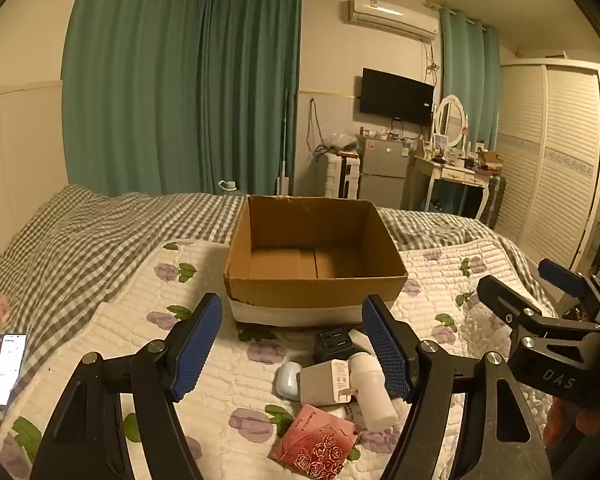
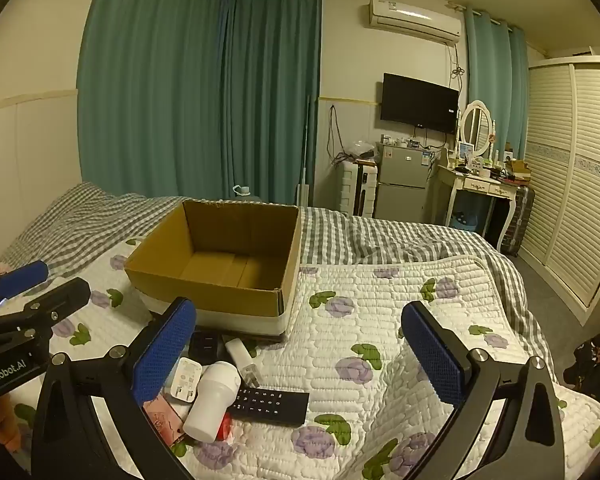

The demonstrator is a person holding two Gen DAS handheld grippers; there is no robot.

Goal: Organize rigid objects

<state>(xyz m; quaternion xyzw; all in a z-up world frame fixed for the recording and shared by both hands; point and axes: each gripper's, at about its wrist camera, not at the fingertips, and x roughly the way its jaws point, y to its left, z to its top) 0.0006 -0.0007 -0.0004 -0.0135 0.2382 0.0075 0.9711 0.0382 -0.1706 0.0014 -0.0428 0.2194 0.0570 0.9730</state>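
An empty open cardboard box (image 1: 316, 276) stands on the quilted bed, also in the right wrist view (image 2: 216, 280). In front of it lies a pile: a white bottle (image 1: 374, 394) (image 2: 214, 404), a white charger plug (image 1: 326, 382) (image 2: 186, 384), a pink rose-patterned box (image 1: 314, 444), a pale blue case (image 1: 288, 378), a black square item (image 1: 334, 344) and a black remote (image 2: 270, 404). My left gripper (image 1: 292, 348) is open and empty above the pile. My right gripper (image 2: 300, 356) is open and empty, right of the pile.
A phone (image 1: 9, 368) with a lit screen lies on the checked bedsheet at the left. The white flowered quilt (image 2: 380, 320) covers the bed's near side. A fridge (image 2: 404, 184), dresser and wardrobe (image 2: 572, 184) stand beyond the bed.
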